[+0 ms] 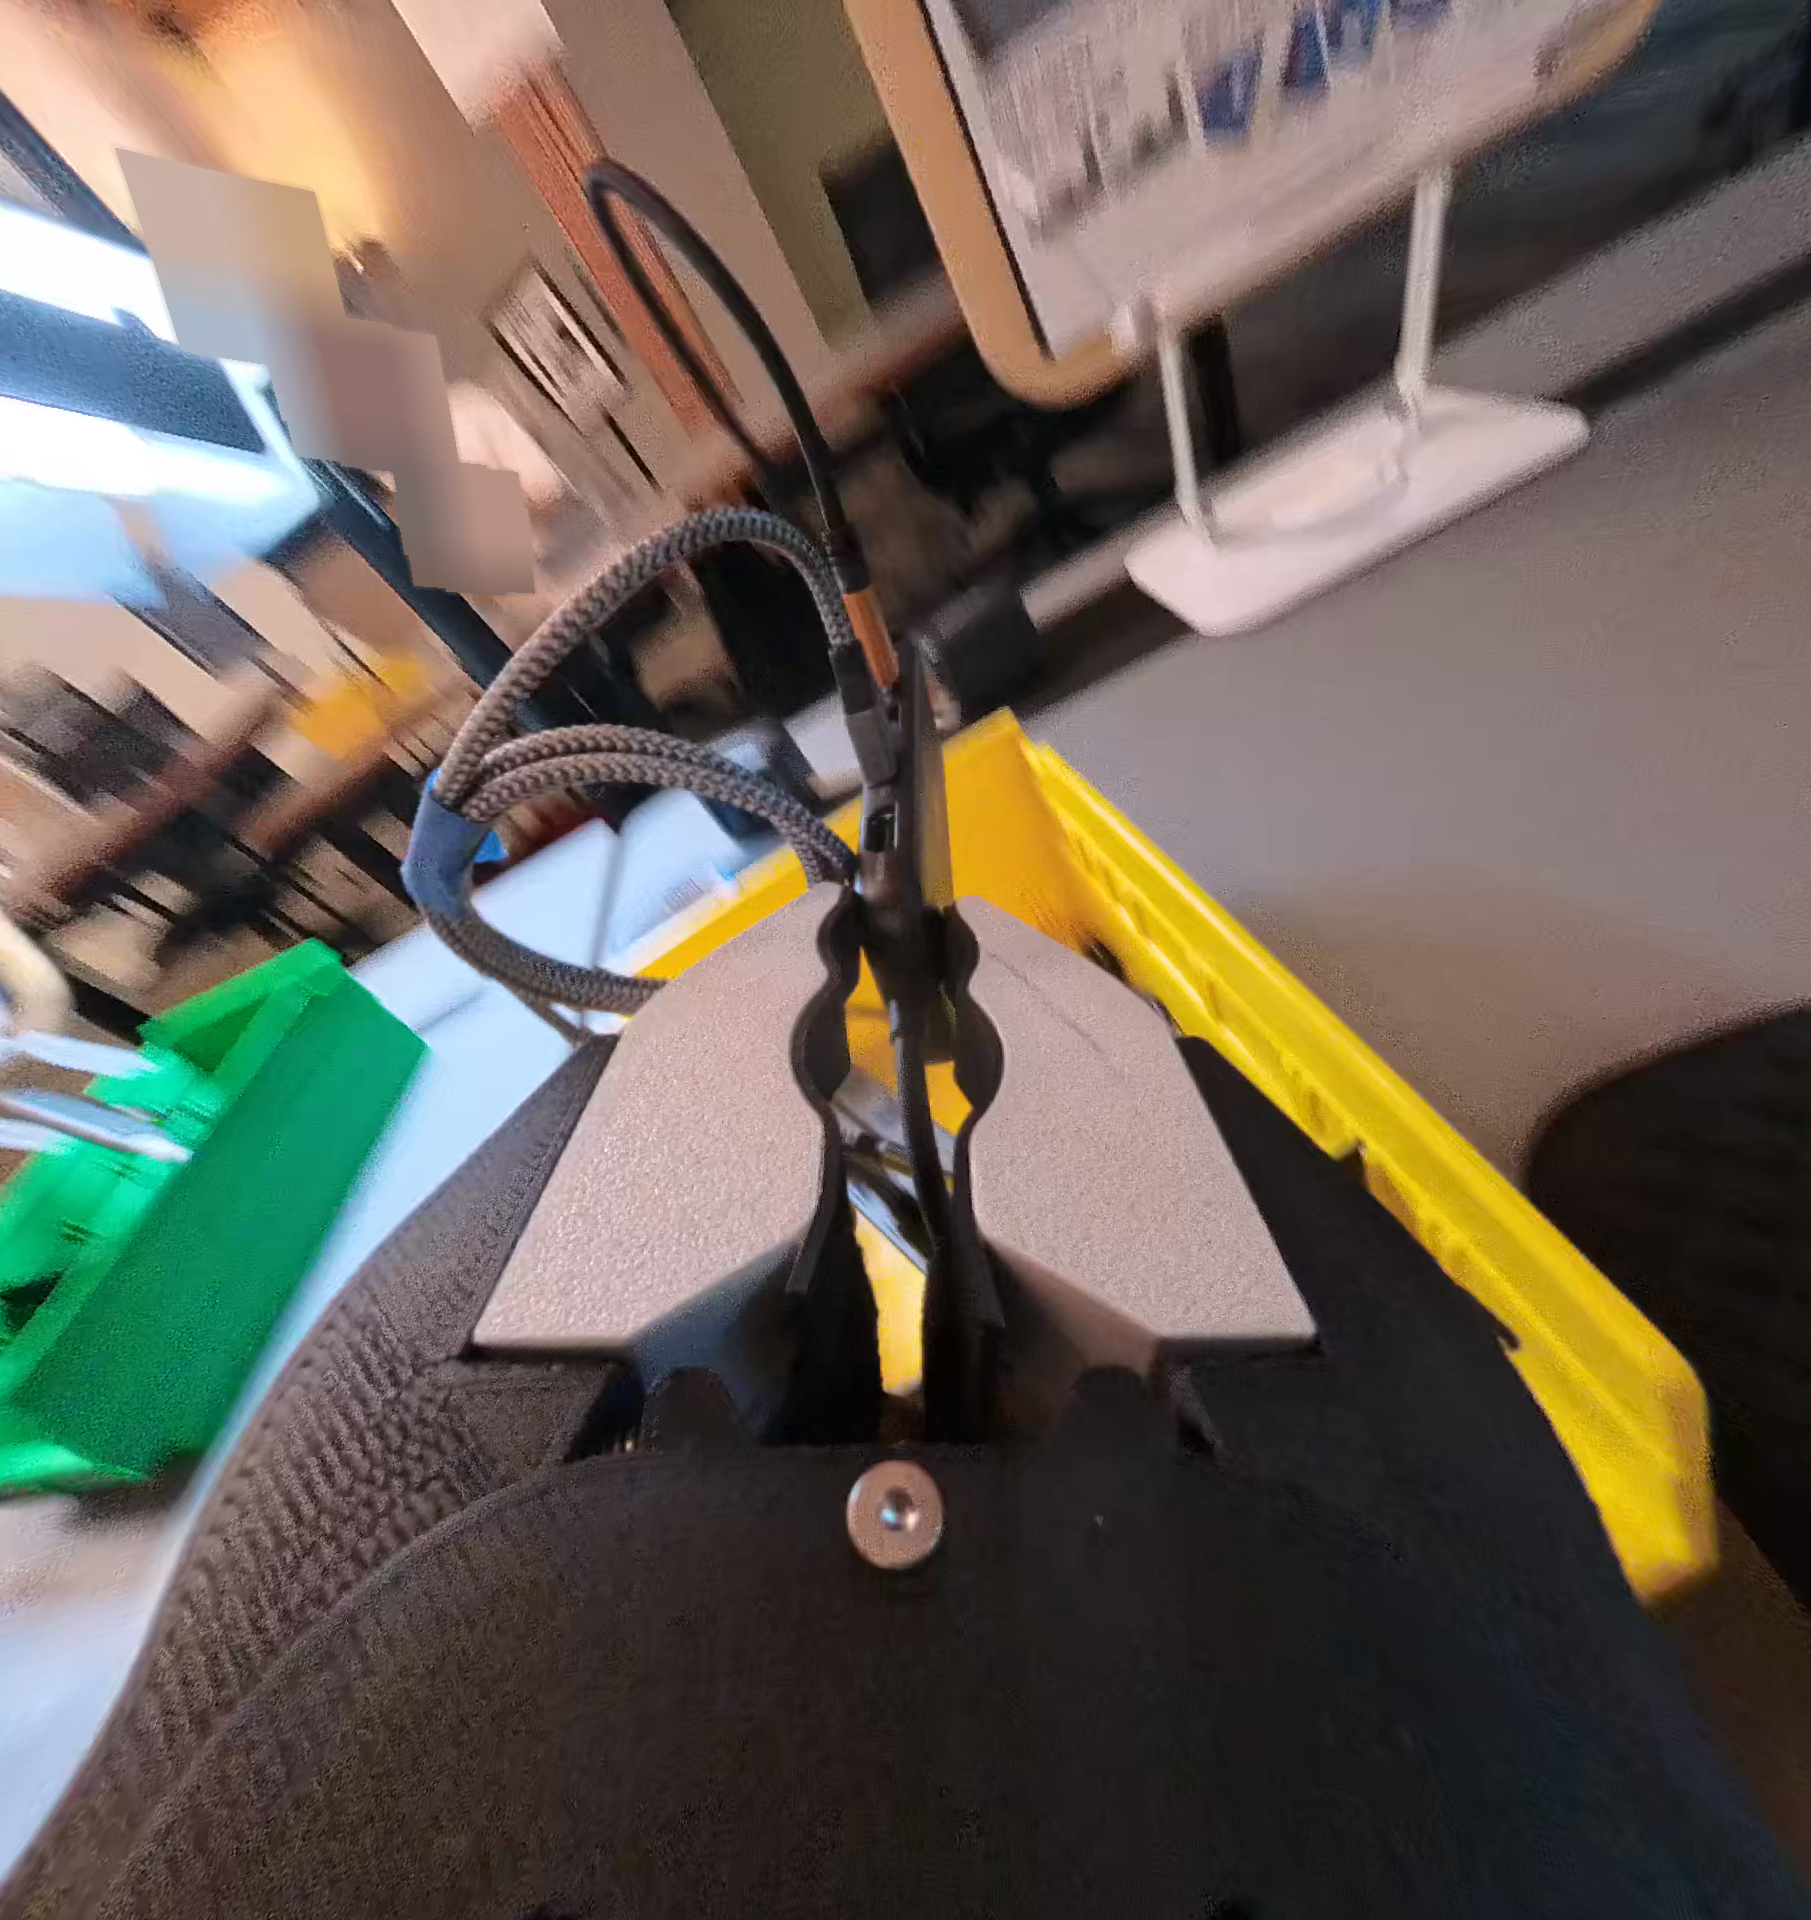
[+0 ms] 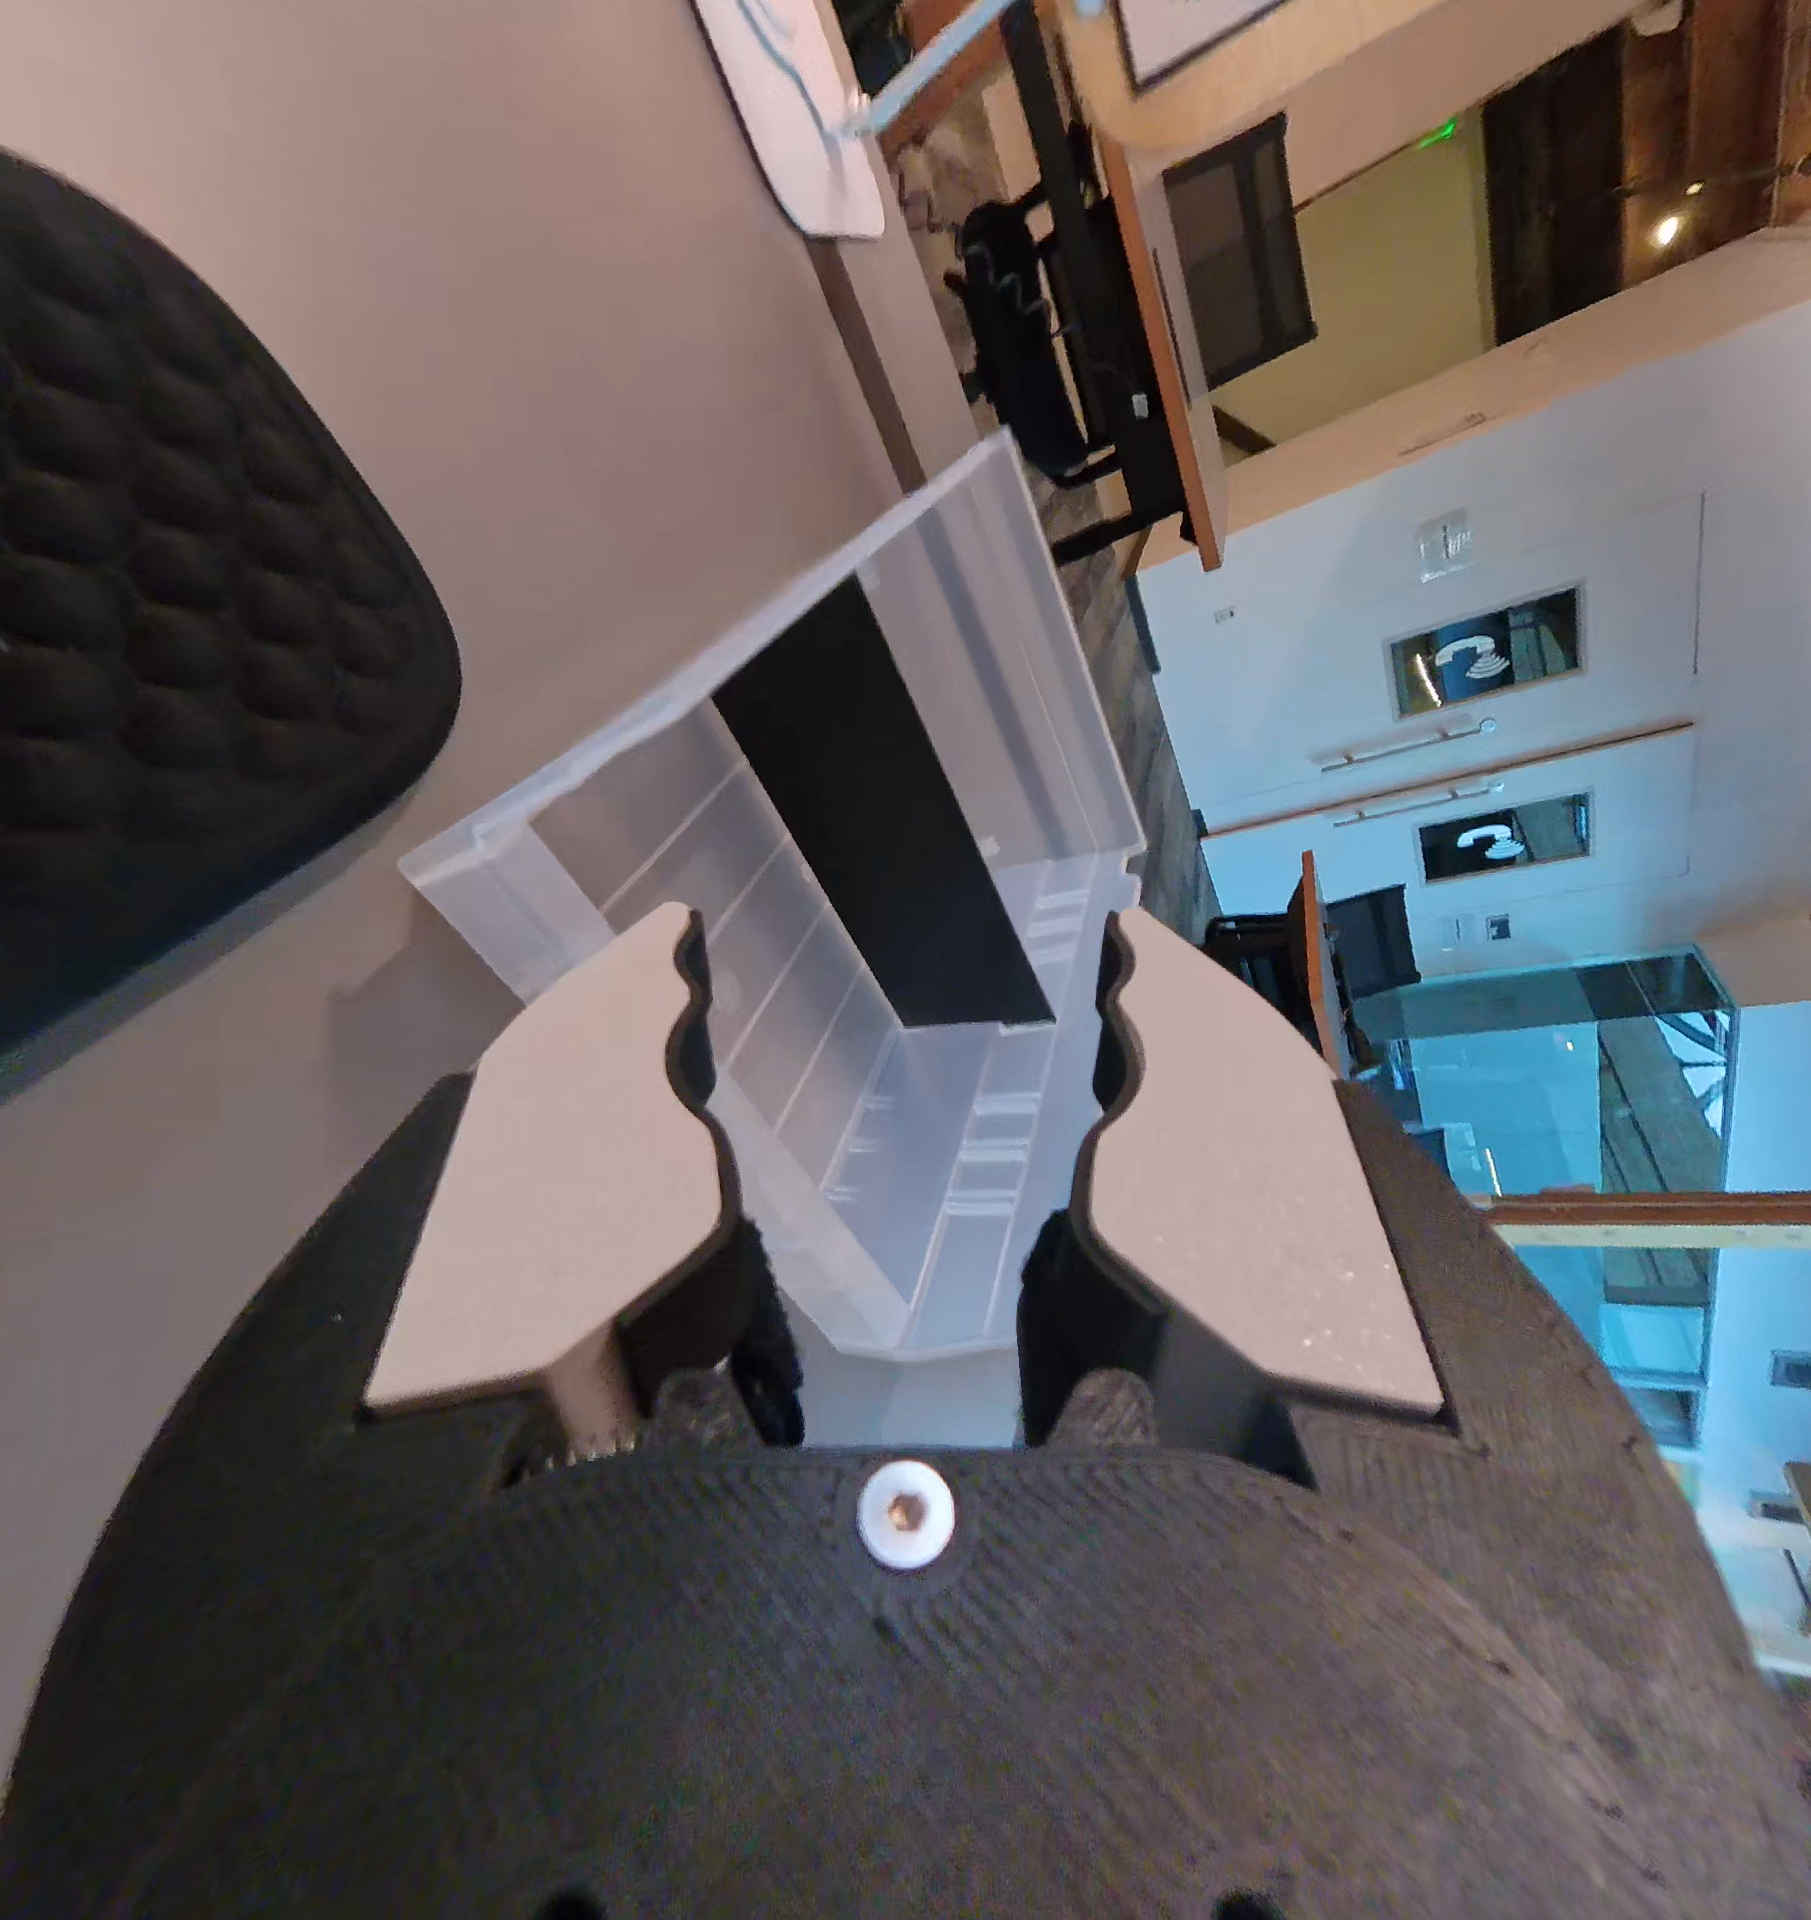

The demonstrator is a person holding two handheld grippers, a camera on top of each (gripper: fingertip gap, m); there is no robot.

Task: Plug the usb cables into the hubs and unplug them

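left tongs (image 1: 906, 935) clamped on usb hub (image 1: 916, 790) – right tongs (image 2: 906, 935) apart over grey table (image 2: 620, 416), office behind.

We are looking at an open office. In the right wrist view, white booth doors (image 2: 1493, 665) with small windows are standing at the far right, beside a glass partition (image 2: 1566, 1091). In the left wrist view, a whiteboard on a white stand (image 1: 1358, 499) is standing far right.
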